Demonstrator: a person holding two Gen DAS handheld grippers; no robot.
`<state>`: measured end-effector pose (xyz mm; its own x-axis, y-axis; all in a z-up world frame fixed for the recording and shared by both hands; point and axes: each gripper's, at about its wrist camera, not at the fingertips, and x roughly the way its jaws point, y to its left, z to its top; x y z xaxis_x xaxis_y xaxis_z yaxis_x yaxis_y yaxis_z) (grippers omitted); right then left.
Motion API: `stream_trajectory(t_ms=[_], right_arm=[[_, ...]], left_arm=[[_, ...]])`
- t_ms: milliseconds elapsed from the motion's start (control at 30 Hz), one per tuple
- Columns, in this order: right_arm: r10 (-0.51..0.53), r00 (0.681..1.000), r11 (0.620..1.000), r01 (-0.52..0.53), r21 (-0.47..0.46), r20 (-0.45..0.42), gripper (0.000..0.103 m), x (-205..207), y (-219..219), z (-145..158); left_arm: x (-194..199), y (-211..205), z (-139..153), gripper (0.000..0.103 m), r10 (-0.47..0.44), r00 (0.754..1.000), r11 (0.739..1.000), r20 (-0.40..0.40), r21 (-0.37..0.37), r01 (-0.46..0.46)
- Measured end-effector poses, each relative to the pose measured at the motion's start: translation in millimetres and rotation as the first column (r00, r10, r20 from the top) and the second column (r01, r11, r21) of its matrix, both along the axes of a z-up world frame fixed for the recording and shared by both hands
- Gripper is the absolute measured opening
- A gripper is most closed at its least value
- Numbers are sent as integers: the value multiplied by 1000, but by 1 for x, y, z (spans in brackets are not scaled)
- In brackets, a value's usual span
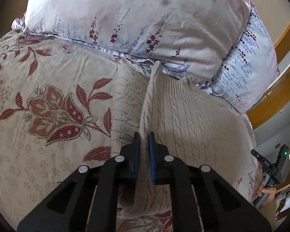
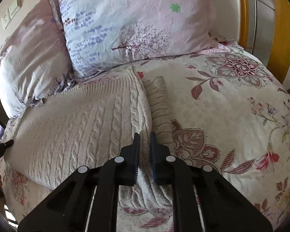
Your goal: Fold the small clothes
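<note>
A cream cable-knit sweater (image 1: 193, 119) lies spread on the floral bedspread (image 1: 48, 89). My left gripper (image 1: 144, 137) is shut on the sweater's left edge, which rises as a fold between the jaws. In the right wrist view the sweater (image 2: 77, 127) fills the left half. My right gripper (image 2: 144, 138) is shut on its right edge, beside a ribbed sleeve (image 2: 160, 108) that lies along the body. The other gripper shows at the far right of the left wrist view (image 1: 268, 166) and at the far left of the right wrist view (image 2: 2, 147).
Two pale floral pillows (image 1: 125, 19) (image 2: 137, 23) lie at the head of the bed, touching the sweater's ribbed hem. A wooden bed frame (image 1: 276, 96) (image 2: 280, 38) runs along the side. Bare bedspread (image 2: 241, 116) lies to the sweater's right.
</note>
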<state>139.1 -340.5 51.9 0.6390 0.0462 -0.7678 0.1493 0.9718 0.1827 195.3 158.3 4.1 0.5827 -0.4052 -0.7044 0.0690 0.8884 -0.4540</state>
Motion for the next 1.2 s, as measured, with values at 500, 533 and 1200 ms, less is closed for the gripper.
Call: stream_trajectory(t_ms=[500,533,1200], right_arm=[[-43,999,999,42,-29,-14,10,-24,3,4],[-50,998,998,48,-44,-32,10,-20,3,0],[156,985,969,-166,-181,-71,46,9,97,-1]], left_arm=[[-14,14,1,7,-19,1000,998,3,-58,19],[-14,14,-2,7,-17,1000,998,-3,-57,17],[-31,-40,21,50,-114,987,989,112,112,101]])
